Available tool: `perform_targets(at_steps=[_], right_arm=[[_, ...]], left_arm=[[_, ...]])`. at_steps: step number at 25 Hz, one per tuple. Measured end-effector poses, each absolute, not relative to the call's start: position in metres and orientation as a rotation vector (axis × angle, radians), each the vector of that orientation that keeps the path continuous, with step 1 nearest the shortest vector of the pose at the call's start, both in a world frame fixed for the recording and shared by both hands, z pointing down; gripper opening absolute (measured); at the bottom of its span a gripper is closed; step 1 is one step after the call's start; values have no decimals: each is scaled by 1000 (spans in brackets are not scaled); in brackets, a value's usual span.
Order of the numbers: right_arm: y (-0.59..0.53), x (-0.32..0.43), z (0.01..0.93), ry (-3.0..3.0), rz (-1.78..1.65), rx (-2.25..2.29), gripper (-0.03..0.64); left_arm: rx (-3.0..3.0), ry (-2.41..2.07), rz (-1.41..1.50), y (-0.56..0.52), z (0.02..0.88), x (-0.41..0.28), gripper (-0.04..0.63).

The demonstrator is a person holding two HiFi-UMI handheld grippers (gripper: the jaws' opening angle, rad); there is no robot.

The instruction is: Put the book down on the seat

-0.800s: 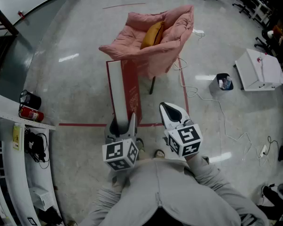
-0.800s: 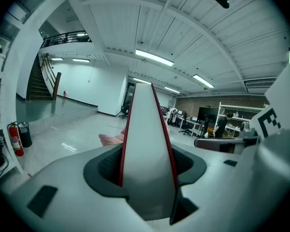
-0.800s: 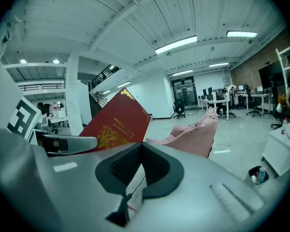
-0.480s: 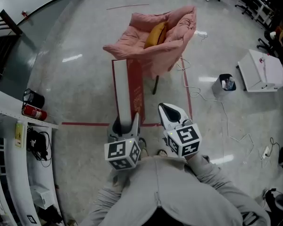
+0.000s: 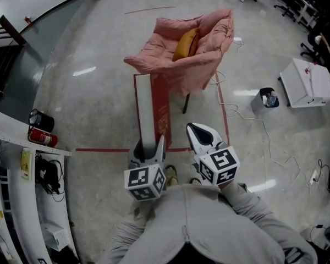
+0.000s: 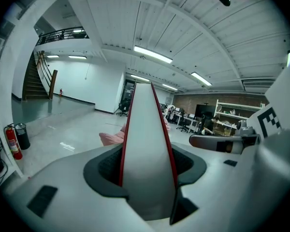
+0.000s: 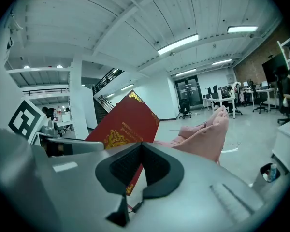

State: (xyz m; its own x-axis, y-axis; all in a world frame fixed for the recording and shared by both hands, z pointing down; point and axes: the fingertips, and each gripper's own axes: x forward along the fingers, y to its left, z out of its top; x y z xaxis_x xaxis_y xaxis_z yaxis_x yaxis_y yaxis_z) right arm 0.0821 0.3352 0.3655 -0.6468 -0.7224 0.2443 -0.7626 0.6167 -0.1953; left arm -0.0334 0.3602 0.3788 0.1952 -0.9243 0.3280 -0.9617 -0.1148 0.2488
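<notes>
Clamping the one book (image 5: 154,103), the left gripper (image 5: 148,146) holds it on edge; the right gripper (image 5: 193,128) is closed, empty. One chair (image 5: 165,59); its one cushion (image 5: 185,44) appears only in head view

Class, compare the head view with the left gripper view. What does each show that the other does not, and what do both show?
Only the head view shows the yellow cushion on the chair, the red floor line and the bin. Only the left gripper view shows the ceiling lights and the brick wall. Both show the book clamped in the left claw, the pink chair and the extinguisher.
</notes>
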Motion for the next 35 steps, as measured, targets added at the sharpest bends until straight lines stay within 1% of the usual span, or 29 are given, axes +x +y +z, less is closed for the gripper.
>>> perform_targets(at_steps=[12, 20, 27, 35], right_arm=[[296, 34, 380, -2633, 430, 1281, 0], [276, 17, 382, -2611, 434, 1309, 0], [270, 1, 387, -2600, 455, 1278, 0], [260, 0, 397, -2573, 483, 1277, 0]], left_arm=[[2125, -1692, 158, 317, 393, -76, 252], [2118, -1689, 157, 295, 396, -103, 252], [2102, -1686, 157, 284, 399, -116, 252], [2091, -1674, 163, 267, 406, -120, 252]])
